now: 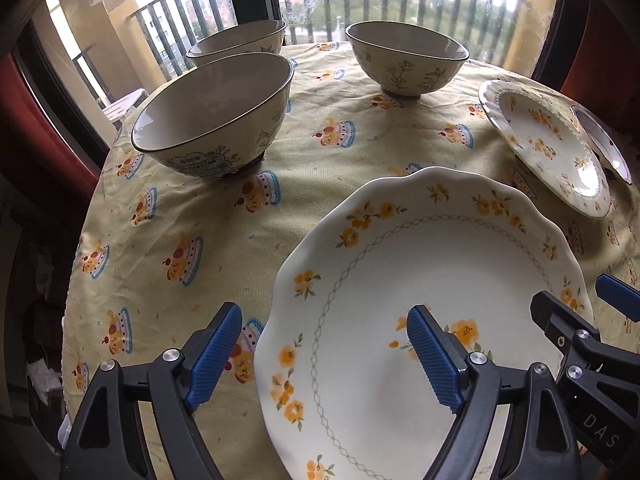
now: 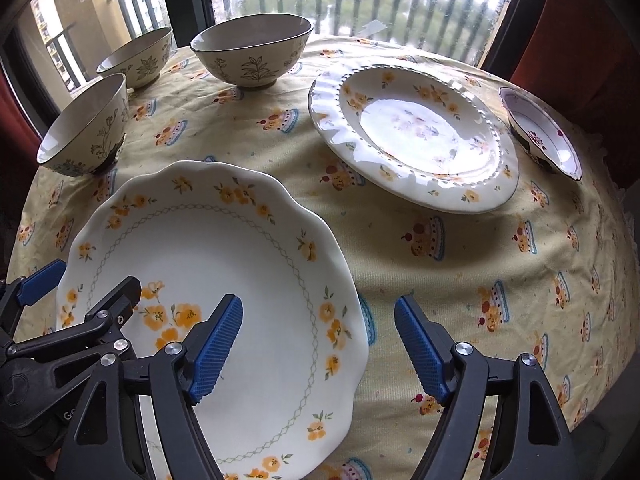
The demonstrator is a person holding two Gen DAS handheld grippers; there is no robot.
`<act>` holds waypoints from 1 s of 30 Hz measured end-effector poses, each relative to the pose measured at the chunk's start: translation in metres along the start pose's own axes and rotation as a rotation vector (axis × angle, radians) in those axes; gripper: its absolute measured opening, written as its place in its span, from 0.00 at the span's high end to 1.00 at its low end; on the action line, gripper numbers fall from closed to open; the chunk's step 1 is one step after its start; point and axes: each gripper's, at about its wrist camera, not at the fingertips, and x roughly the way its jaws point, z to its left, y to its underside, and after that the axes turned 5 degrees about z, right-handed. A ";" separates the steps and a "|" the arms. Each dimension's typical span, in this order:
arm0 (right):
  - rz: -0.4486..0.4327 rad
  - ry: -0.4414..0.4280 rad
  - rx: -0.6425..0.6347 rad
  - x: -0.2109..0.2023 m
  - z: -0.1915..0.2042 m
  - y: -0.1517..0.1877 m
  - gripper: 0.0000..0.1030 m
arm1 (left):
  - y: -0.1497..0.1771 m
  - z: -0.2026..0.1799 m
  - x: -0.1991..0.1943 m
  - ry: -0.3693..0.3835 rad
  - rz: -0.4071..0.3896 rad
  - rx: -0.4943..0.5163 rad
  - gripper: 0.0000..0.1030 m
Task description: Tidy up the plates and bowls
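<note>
The left gripper (image 1: pixel 328 356) and right gripper (image 2: pixel 320 354) are both standing apart, straddling opposite edges of the near scalloped plate (image 2: pixel 224 264), gripping nothing. Three bowls (image 1: pixel 216 116) are sitting far left, the ruffled plate (image 2: pixel 416 136) far right

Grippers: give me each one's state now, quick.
Left gripper: open, straddling the left rim of the scalloped plate, gripping nothing.
Right gripper: open, straddling the plate's right rim, gripping nothing.
</note>
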 end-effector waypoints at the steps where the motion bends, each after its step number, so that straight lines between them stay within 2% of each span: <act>1: -0.006 -0.008 0.004 -0.004 -0.001 -0.001 0.21 | 0.000 0.001 -0.004 0.010 0.001 -0.002 0.14; 6: -0.032 -0.026 0.042 -0.027 -0.008 -0.004 0.21 | -0.004 0.001 -0.026 0.038 -0.014 0.009 0.11; 15: -0.087 -0.057 0.082 -0.060 -0.032 -0.014 0.21 | -0.015 -0.015 -0.059 0.043 -0.078 0.030 0.07; 22: -0.138 -0.078 0.045 -0.070 -0.054 -0.028 0.21 | -0.025 -0.046 -0.063 0.034 -0.093 0.026 0.07; 30: -0.158 -0.127 0.003 -0.059 -0.098 -0.053 0.21 | -0.057 -0.099 -0.061 -0.001 -0.102 0.000 0.09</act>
